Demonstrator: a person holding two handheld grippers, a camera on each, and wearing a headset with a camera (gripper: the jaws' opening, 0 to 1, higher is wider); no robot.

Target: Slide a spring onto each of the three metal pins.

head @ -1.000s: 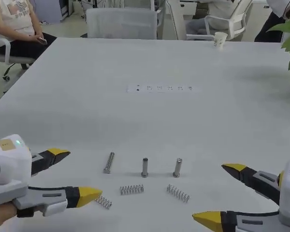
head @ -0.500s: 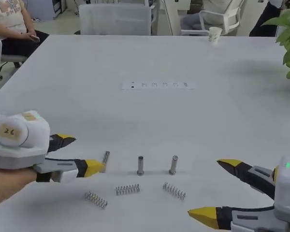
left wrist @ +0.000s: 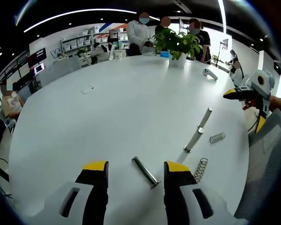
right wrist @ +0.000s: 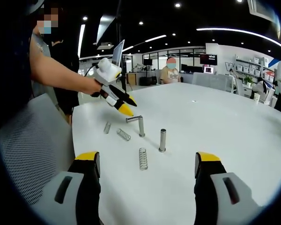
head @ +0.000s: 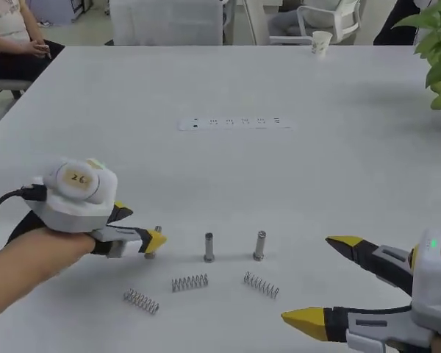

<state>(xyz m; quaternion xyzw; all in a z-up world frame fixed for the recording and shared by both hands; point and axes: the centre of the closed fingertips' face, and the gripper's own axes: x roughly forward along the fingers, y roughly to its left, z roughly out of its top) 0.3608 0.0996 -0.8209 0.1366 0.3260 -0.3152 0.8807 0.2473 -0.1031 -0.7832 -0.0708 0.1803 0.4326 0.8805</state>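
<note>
Two metal pins stand upright, the middle pin [head: 209, 247] [left wrist: 194, 139] and the right pin [head: 259, 245] [left wrist: 205, 117]. The left pin [head: 151, 246] [left wrist: 146, 171] [right wrist: 133, 119] lies on its side. My left gripper [head: 138, 226] [left wrist: 136, 167] is open, its jaws on either side of that lying pin without touching it. Three springs lie on the table in front of the pins: left spring [head: 141, 301], middle spring [head: 189, 282], right spring [head: 261, 284] [right wrist: 143, 158]. My right gripper [head: 320, 280] [right wrist: 147, 157] hovers open and empty to the right of the right spring.
A white power strip [head: 235, 123] is set into the table's middle. A paper cup [head: 320, 43] stands at the far edge, a green plant [head: 437, 51] at the far right. Chairs line the far side, where a person [head: 7, 37] sits at the left.
My left gripper has moved up and to the right, from beside the left spring to around the lying left pin. The right gripper has stayed roughly in place. The head camera shifted.
</note>
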